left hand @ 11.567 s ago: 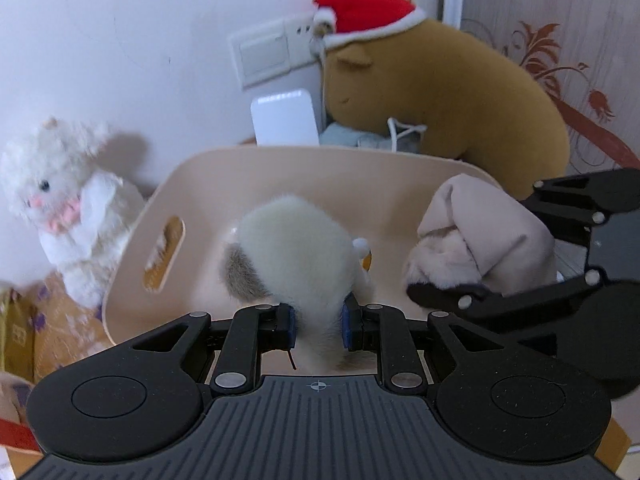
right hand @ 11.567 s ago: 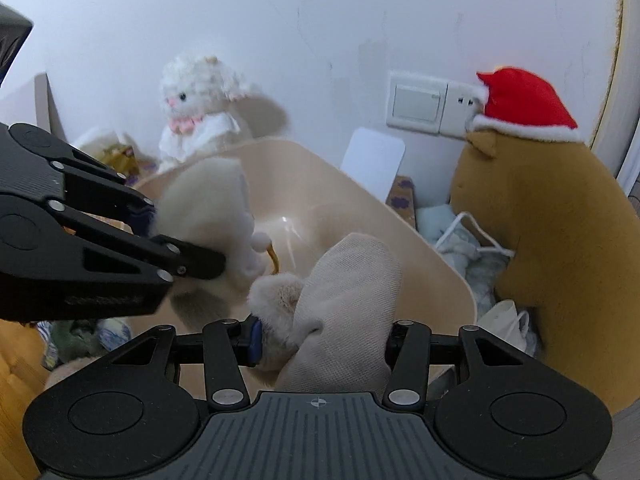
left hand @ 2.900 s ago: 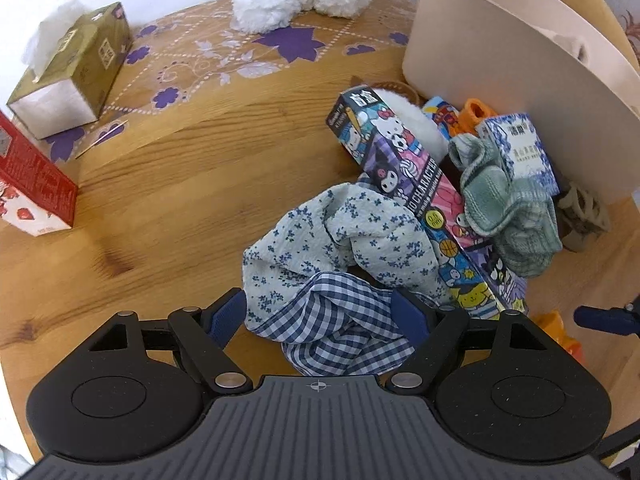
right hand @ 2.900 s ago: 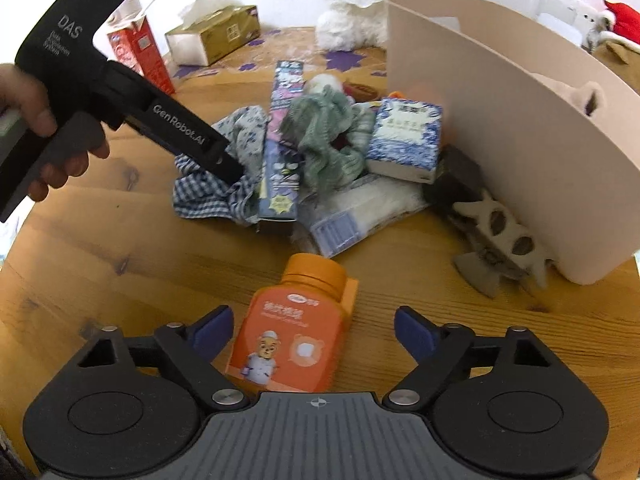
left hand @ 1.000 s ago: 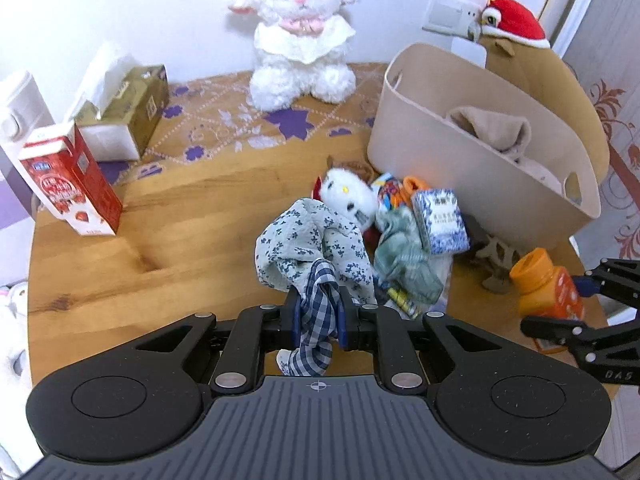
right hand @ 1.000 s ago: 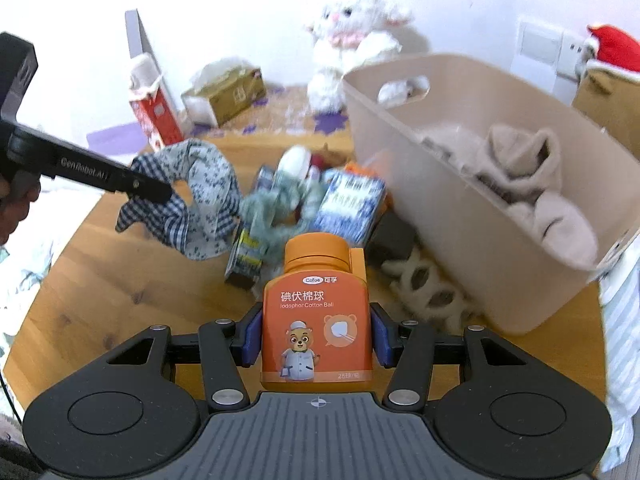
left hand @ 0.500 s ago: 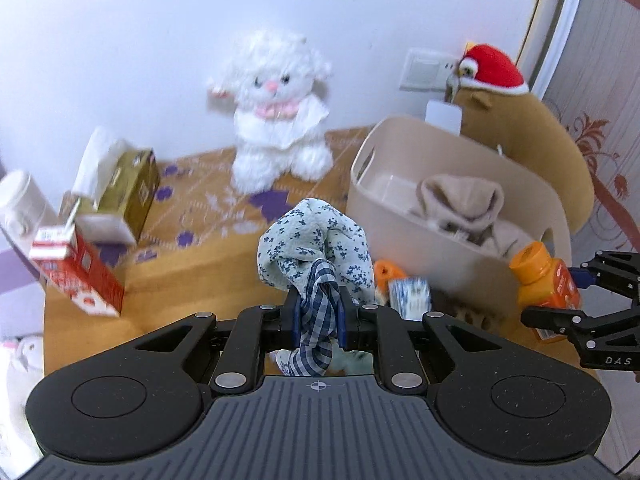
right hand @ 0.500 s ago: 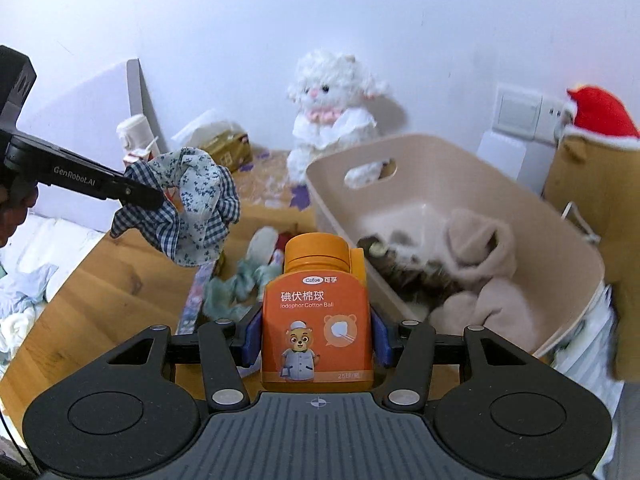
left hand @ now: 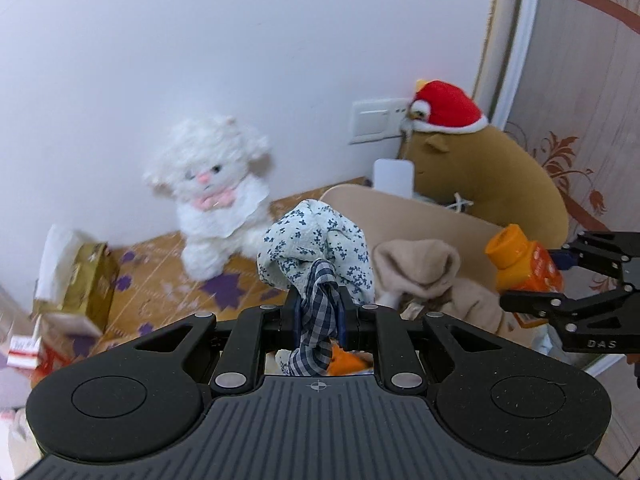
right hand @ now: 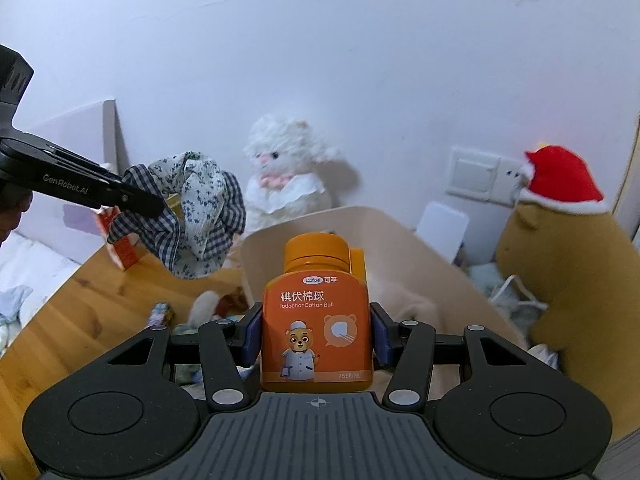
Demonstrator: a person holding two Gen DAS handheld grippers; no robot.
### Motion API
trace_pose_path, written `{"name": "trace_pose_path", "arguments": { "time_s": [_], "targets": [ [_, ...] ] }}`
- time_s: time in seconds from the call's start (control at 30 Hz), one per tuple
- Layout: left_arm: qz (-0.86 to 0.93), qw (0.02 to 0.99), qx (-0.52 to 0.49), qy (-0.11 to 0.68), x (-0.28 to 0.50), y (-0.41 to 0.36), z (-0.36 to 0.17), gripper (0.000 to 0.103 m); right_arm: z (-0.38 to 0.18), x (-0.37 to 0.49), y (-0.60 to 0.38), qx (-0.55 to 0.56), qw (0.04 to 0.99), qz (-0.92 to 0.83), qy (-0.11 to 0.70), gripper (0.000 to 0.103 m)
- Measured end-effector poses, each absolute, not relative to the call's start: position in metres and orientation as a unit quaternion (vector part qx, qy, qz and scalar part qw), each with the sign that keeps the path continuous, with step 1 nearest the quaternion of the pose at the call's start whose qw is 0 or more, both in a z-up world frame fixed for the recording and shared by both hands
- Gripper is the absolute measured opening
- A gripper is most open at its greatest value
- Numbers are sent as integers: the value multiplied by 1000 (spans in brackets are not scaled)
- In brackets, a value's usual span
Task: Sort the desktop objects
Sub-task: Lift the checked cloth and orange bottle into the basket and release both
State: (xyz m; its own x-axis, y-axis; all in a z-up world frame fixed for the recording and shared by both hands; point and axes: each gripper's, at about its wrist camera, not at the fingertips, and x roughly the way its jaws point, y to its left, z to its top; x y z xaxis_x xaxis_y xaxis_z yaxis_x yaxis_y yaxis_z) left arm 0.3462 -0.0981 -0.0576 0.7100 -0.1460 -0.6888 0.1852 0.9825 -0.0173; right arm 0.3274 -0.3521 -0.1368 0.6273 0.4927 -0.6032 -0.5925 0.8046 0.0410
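Left wrist view: left gripper [left hand: 318, 314] is clamped on a twisted checked tail of the cloth bundle [left hand: 316, 248], which bulges ahead of the tips just short of the beige bin [left hand: 452, 216]; the pinch is narrow, so the loose floral part could slip out or snag the rim on release. Right wrist view: right gripper [right hand: 316, 334] is clamped on the sides of the orange bottle [right hand: 316, 320], upright between the pads, near wall of the bin directly behind it; risk is clipping that wall, or dropping the bottle onto the beige fabric [right hand: 412, 300] inside, where it may tip.
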Motion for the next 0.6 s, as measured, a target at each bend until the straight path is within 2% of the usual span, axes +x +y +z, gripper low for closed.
{"name": "trace_pose_path", "arguments": {
  "time_s": [0.27, 0.6],
  "targets": [
    [-121, 919, 38, 373, 381, -138, -68, 16, -136, 350, -373, -96, 904, 280, 307, 51],
    [-135, 902, 64, 405, 429, -180, -115, 16, -155, 386, -393, -86, 904, 253, 334, 51]
  ]
}}
